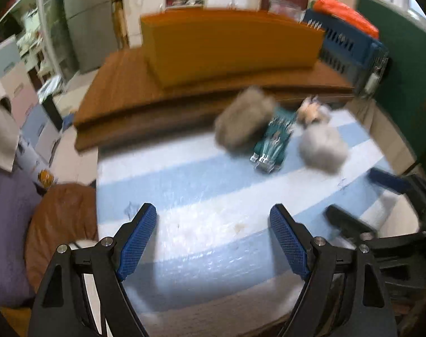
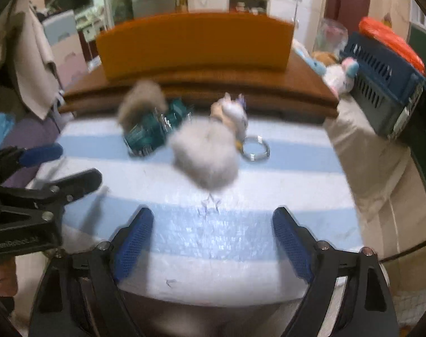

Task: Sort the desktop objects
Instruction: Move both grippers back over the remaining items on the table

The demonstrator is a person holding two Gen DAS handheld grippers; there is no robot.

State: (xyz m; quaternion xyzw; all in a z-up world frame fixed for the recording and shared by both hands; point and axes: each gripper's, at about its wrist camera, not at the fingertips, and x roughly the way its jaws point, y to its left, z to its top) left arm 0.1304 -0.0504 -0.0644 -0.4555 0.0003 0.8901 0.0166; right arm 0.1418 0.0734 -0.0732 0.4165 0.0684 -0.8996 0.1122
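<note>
On the blue-and-white striped mat (image 1: 185,196) lie a brownish fluffy ball (image 1: 242,119), a teal toy car (image 1: 274,140), a pale grey fluffy ball (image 1: 322,146) and a small plush figure (image 1: 311,111). In the right wrist view the same show: brown ball (image 2: 142,99), car (image 2: 151,129), grey ball (image 2: 204,157), figure (image 2: 232,112), plus a clear ring (image 2: 255,147). My left gripper (image 1: 213,241) is open and empty, well short of the toys. My right gripper (image 2: 213,241) is open and empty, the grey ball just ahead. Both views are blurred.
An orange box (image 1: 229,45) stands on a brown wooden board (image 1: 123,92) behind the mat. A blue crate (image 2: 387,84) with an orange bag sits at the right, with plush toys (image 2: 339,75) beside it. The left gripper shows at the left edge of the right wrist view (image 2: 44,165).
</note>
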